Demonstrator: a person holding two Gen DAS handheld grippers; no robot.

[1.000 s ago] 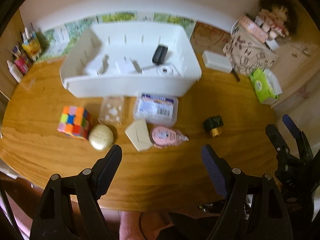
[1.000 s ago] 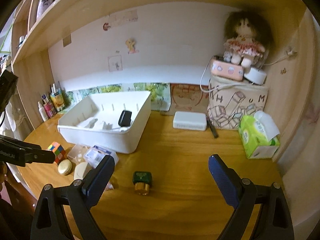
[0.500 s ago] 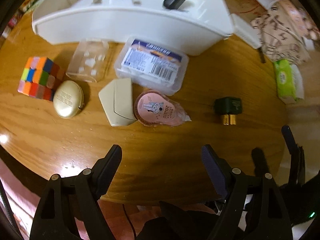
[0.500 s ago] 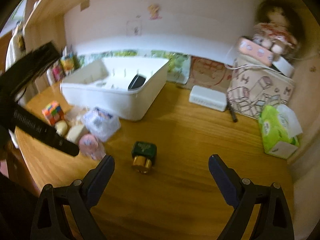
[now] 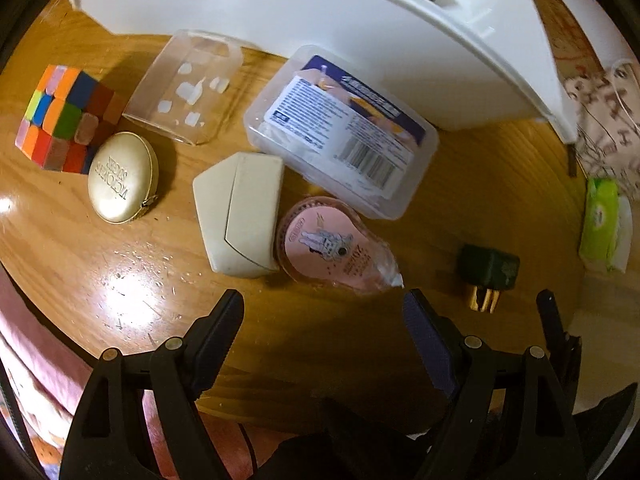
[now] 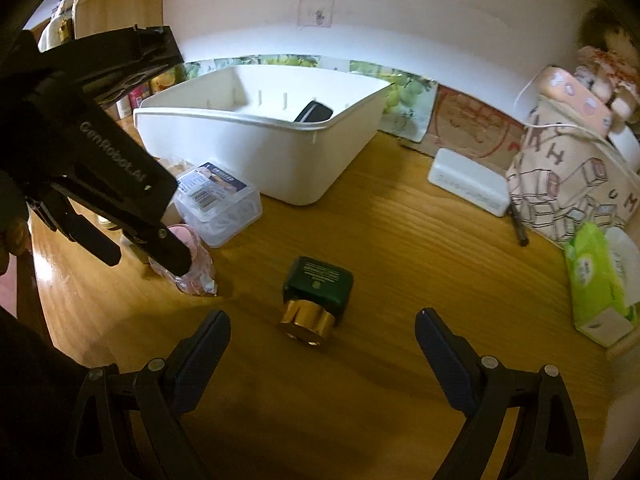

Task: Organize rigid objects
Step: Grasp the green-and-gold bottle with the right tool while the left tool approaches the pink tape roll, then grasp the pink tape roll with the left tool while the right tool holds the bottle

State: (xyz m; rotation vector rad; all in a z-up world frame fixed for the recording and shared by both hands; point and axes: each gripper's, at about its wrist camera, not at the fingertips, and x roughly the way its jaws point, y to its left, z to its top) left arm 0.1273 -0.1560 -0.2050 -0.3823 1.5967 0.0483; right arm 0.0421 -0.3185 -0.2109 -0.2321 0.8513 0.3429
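My left gripper point(image 5: 322, 308) is open and points down at the wooden table point(image 5: 120, 280), just short of a pink correction tape point(image 5: 332, 252) and a cream case point(image 5: 240, 212). Behind them lie a labelled clear box point(image 5: 340, 132), an empty clear box point(image 5: 186, 88), a gold round tin point(image 5: 122, 178) and a colour cube point(image 5: 60, 116). A white bin point(image 6: 256, 148) holding a black item point(image 6: 316, 112) stands behind. My right gripper point(image 6: 323, 315) hovers low with jaws closing. A green bottle point(image 6: 318, 284) with a gold cap lies just ahead of its gap, untouched.
At the right stand a green tissue pack point(image 6: 596, 276), a patterned bag point(image 6: 568, 176), a white box point(image 6: 466, 186) and a pen point(image 6: 518, 224). The left gripper's black body point(image 6: 100, 184) fills the left of the right wrist view. The table's front edge point(image 5: 60, 340) curves close by.
Both grippers have come down toward the table and tilted further downward. The left one has come in over the row of small items and now shows large in the right wrist view.
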